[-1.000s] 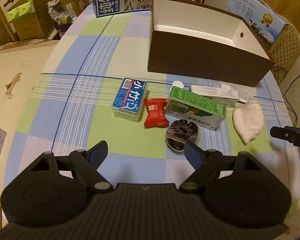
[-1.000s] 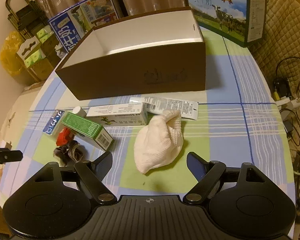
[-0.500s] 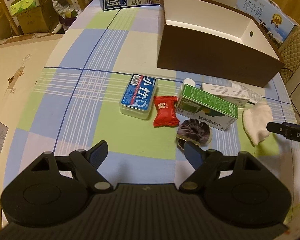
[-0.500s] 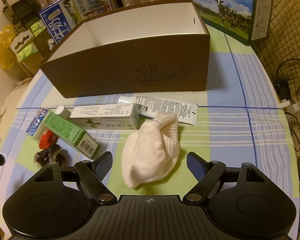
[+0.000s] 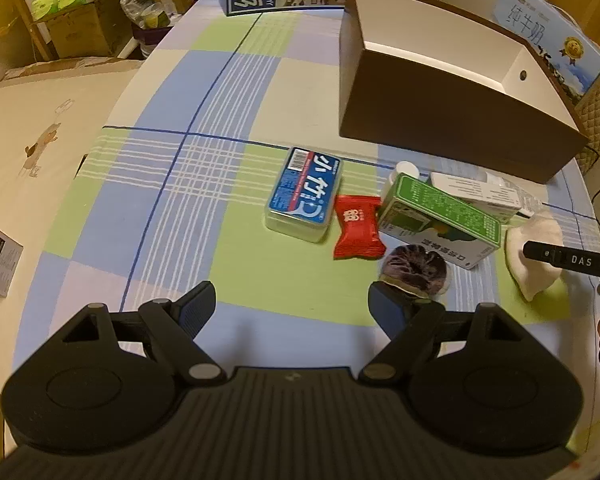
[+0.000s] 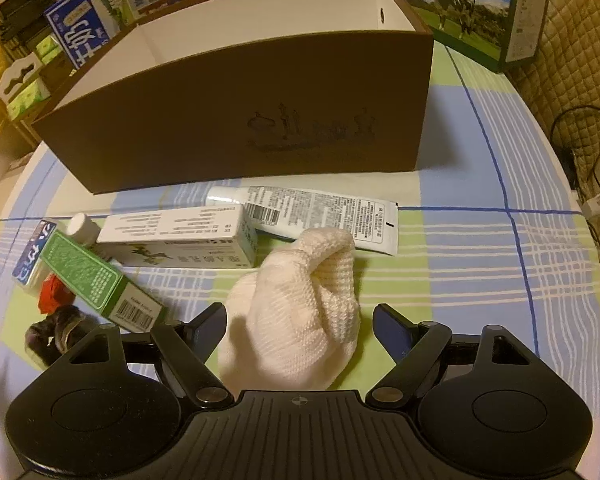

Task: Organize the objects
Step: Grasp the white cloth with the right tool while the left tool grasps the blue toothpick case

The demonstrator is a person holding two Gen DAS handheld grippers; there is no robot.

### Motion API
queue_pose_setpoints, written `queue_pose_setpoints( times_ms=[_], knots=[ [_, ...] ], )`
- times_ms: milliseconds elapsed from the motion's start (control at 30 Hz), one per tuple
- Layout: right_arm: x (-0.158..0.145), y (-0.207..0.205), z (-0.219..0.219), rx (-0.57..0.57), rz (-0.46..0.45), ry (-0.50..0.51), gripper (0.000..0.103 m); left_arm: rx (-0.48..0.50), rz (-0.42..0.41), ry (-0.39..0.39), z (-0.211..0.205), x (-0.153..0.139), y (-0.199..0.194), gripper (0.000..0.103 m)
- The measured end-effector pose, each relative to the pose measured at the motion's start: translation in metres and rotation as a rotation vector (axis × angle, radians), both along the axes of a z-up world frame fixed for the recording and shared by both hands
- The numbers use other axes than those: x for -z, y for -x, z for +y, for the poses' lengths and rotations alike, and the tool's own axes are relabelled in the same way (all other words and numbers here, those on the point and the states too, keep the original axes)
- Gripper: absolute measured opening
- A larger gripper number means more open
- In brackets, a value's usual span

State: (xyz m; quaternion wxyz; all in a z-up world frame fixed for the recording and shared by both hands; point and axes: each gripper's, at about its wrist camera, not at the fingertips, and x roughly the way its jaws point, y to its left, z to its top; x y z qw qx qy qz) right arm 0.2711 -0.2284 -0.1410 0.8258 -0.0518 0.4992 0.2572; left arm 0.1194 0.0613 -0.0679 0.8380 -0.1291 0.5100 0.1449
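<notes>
- Right gripper point(image 6: 299, 330): fingers wide apart, the white cloth point(image 6: 296, 312) lies between them at lower centre of the frame.
- Left gripper point(image 5: 291, 307): fingers apart, holding nothing; the cloth is at far right.

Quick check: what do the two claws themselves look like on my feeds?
Both the left claw and right claw are matte black: ribbed housing, two round hubs, silver pivot pins, triangular cut-outs, blue-padded fingers. White "DAS" lettering marks the right one's side.
</notes>
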Motion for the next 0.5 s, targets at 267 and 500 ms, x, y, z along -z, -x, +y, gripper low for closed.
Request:
queue_pose_setpoints(
  times_ms=[267, 500],
  knots=[
    [0.006, 0.003, 0.001, 0.000, -0.010, -0.004, 0.051, -0.015, -0.003, -0.005, 0.007, 0.003, 0.001, 0.080],
    [-0.011, 0.013, -0.012, -0.006, -0.034, -0.080, 0.035, -0.014, -0.015, -0.011, 0.012, 0.006, -0.001, 0.080]
  ],
)
